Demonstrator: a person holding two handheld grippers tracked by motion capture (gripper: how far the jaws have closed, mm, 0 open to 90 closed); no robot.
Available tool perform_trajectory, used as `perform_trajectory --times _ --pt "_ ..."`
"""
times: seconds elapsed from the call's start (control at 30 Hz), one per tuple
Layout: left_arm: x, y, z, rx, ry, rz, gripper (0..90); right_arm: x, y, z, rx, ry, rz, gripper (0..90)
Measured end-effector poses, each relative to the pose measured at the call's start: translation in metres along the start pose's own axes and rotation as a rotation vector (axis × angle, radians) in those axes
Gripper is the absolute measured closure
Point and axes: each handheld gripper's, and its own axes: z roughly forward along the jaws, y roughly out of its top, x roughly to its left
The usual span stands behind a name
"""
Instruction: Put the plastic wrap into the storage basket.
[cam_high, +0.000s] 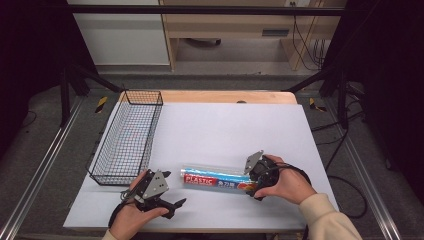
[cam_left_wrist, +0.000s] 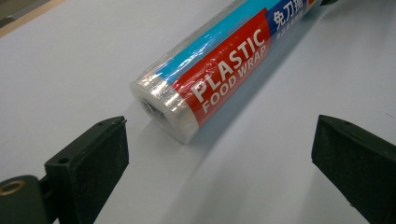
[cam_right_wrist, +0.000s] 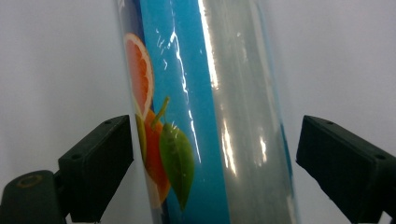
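The roll of plastic food wrap (cam_high: 218, 181) lies on the white table (cam_high: 230, 130) near the wire basket (cam_high: 131, 135), and the right gripper (cam_high: 254, 186), jaws open around its end without pressing, must close next, while the left gripper (cam_high: 170, 202) waits open nearby.

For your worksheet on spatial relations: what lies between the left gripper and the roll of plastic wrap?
Only bare white table between left gripper and plastic wrap roll, in the left gripper view.

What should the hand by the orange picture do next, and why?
Probably squeeze shut. The right gripper has its jaws on both sides of the roll, with a small gap on the right side, so it isn't gripped yet. The left gripper waits open near the other end.
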Motion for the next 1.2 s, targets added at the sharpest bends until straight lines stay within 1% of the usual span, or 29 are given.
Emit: perform_trajectory --times 0.03,0.13,0.17,0.2,0.23,0.27,0.3,0.33,0.4,0.43,0.47,0.53,0.57,0.73,0.8,0.87,0.9,1.0,1.03,1.07,1.1,1.17,1.2 --pt "0.0 0.001 0.0 -0.002 -0.004 -0.005 3.6 0.0 0.0 0.003 0.011 0.015 -0.009 15.5" --pt "0.0 0.002 0.0 -0.005 -0.005 -0.004 3.6 -0.001 0.0 0.005 0.021 0.023 -0.016 17.8" --pt "0.0 0.002 0.0 -0.006 -0.003 0.002 3.6 -0.002 0.0 0.007 0.026 0.027 -0.021 19.8" --pt "0.001 0.002 0.0 -0.007 -0.005 0.006 3.6 -0.002 -0.001 0.008 0.028 0.039 -0.012 22.9" --pt "0.002 0.003 0.0 -0.011 -0.01 0.007 3.7 -0.004 -0.001 0.008 0.027 0.045 -0.019 25.0" --pt "0.002 0.003 0.0 -0.011 -0.01 0.007 3.9 -0.004 -0.001 0.008 0.027 0.045 -0.019 25.0" --pt "0.002 0.003 0.0 -0.012 -0.012 0.01 3.9 -0.004 -0.001 0.008 0.021 0.059 -0.022 27.3" --pt "0.003 0.003 -0.001 -0.014 -0.017 0.008 4.1 -0.004 -0.001 0.007 0.018 0.059 -0.025 28.0" --pt "0.003 0.004 -0.001 -0.017 -0.024 0.007 4.3 -0.004 0.0 0.007 0.019 0.062 -0.024 28.5" --pt "0.004 0.005 0.0 -0.015 -0.027 0.007 4.3 -0.004 0.0 0.008 0.02 0.068 -0.008 28.3" --pt "0.003 0.006 0.0 -0.015 -0.028 0.007 4.3 -0.005 0.0 0.008 0.023 0.066 -0.021 28.0" --pt "0.003 0.006 0.0 -0.016 -0.028 0.008 4.3 -0.006 0.001 0.009 0.022 0.077 -0.009 27.7" --pt "0.002 0.006 0.001 -0.015 -0.034 0.007 4.4 -0.007 0.001 0.01 0.021 0.082 -0.013 27.6" --pt "0.002 0.006 0.001 -0.009 -0.038 0.005 4.2 -0.007 0.003 0.01 0.02 0.091 -0.004 25.7" --pt "0.002 0.006 0.001 -0.008 -0.041 0.003 4.2 -0.007 0.005 0.01 0.011 0.098 -0.003 24.6" --pt "0.002 0.006 0.002 -0.006 -0.043 0.003 4.3 -0.008 0.006 0.012 0.015 0.107 0.003 26.1" --pt "0.002 0.006 0.002 -0.008 -0.045 0.008 4.4 -0.009 0.006 0.013 0.023 0.115 0.015 26.2" --pt "0.001 0.007 0.002 -0.007 -0.049 0.007 4.9 -0.009 0.007 0.014 0.023 0.11 0.01 26.4" --pt "0.001 0.008 0.002 -0.006 -0.053 0.009 5.2 -0.008 0.008 0.013 0.03 0.105 0.01 28.9" --pt "0.001 0.009 0.003 0.003 -0.057 0.021 5.4 -0.008 0.009 0.012 0.029 0.1 -0.008 29.3" --pt "0.002 0.011 0.004 0.004 -0.056 0.025 5.4 -0.007 0.008 0.012 0.025 0.09 -0.016 29.5" --pt "0.003 0.014 0.004 0.007 -0.055 0.03 5.1 -0.001 0.008 0.01 0.014 0.055 -0.035 29.9" --pt "0.005 0.017 0.005 0.008 -0.055 0.034 5.1 0.0 0.009 0.008 0.011 0.029 -0.063 30.0"
